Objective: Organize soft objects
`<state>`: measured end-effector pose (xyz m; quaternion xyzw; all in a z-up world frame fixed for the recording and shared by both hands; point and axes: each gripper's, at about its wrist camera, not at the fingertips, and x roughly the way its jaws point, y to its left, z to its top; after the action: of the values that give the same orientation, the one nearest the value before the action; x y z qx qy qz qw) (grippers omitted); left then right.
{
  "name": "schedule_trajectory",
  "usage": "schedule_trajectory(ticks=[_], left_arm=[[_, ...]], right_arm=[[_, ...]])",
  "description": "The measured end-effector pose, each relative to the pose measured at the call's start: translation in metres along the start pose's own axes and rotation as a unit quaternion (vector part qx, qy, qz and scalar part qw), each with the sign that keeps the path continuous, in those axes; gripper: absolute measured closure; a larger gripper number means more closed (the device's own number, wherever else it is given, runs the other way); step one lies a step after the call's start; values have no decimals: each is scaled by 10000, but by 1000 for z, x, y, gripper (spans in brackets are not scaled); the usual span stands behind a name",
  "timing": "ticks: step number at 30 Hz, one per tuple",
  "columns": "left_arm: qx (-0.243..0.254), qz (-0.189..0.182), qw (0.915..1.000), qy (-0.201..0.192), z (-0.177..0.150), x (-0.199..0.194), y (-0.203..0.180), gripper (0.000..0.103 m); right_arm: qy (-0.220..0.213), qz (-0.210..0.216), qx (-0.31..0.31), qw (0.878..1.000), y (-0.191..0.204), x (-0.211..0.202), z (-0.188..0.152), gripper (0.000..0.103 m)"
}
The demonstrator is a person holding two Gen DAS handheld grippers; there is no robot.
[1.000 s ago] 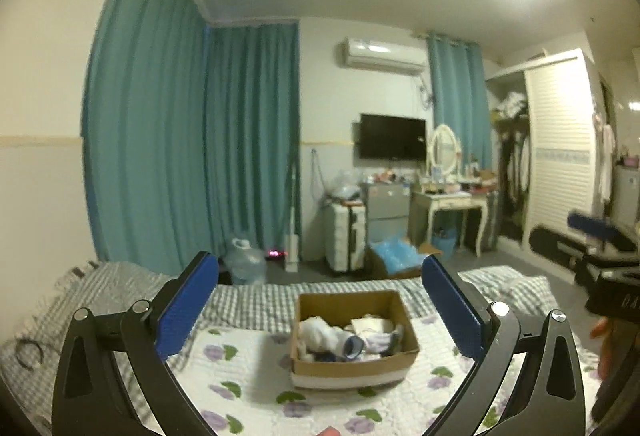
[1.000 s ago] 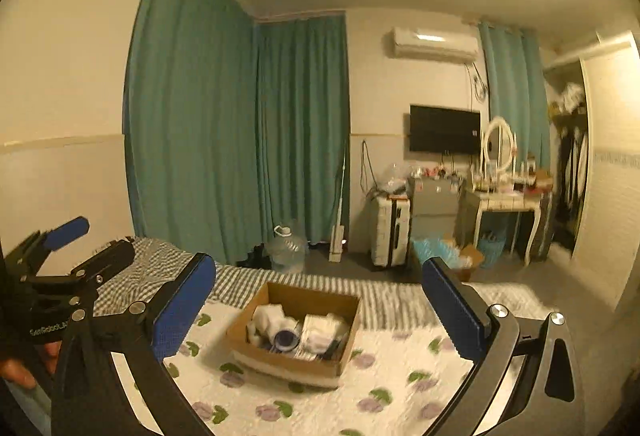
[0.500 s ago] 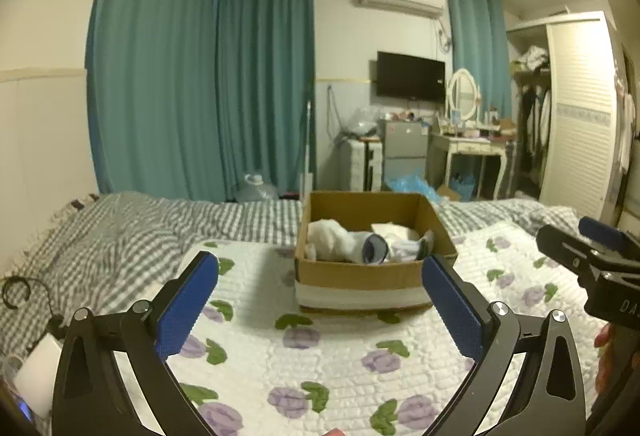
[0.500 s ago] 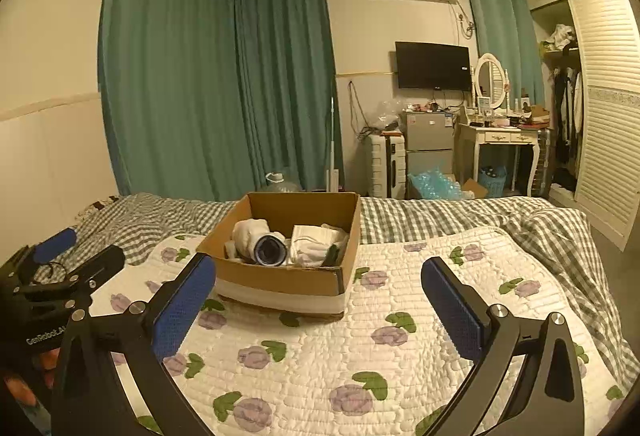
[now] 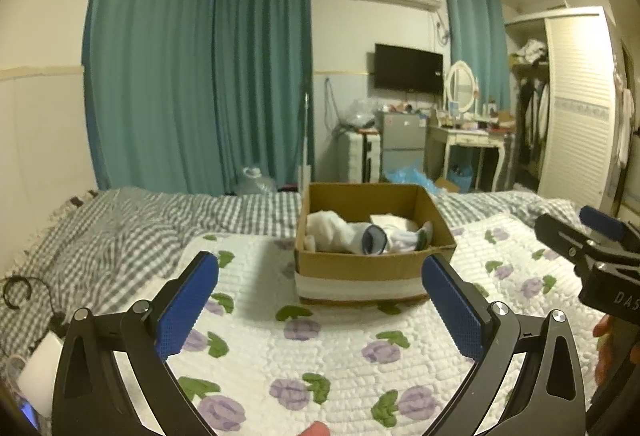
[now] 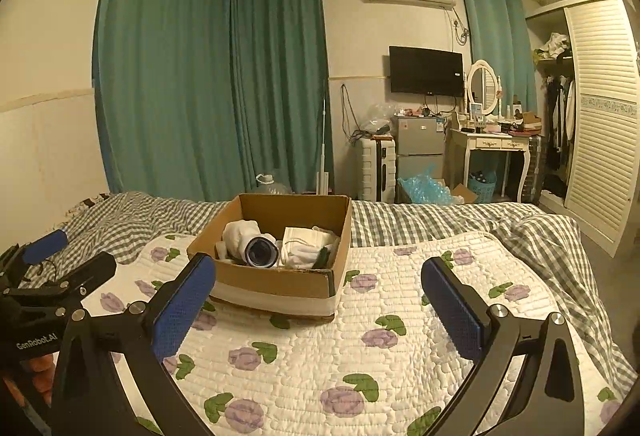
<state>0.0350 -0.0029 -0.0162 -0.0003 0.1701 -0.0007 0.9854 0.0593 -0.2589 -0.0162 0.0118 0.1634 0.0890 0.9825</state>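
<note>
A brown cardboard box [image 5: 372,268] stands on the flowered white quilt [image 5: 320,348]. It holds rolled white socks [image 5: 336,232] and other white soft items. The box also shows in the right wrist view [image 6: 280,280], with a rolled sock [image 6: 260,250] and folded white cloth [image 6: 308,246] inside. My left gripper [image 5: 320,300] is open and empty, just short of the box. My right gripper [image 6: 318,300] is open and empty, in front of the box and to its right. Each gripper shows at the edge of the other's view.
A grey checked blanket [image 6: 440,220] covers the bed beyond the quilt. Teal curtains [image 6: 208,83], a small fridge [image 6: 420,147], a dressing table [image 6: 496,147] and a wardrobe [image 6: 600,115] line the room. A white device with a cable [image 5: 40,372] lies at the left.
Both grippers have tilted down and come closer to the box. The box now looks larger and the quilt fills more of both views. Both stay open.
</note>
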Motion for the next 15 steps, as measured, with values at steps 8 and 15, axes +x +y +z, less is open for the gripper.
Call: schedule_trajectory(ticks=[8, 15], left_arm=[[-17, 36, 9998, 186, -2, 5, 3, 0], [3, 33, 9998, 173, -2, 4, 5, 0]], right_arm=[[30, -75, 62, 9999, -2, 3, -2, 0], [69, -42, 78, 9999, -1, 5, -4, 0]])
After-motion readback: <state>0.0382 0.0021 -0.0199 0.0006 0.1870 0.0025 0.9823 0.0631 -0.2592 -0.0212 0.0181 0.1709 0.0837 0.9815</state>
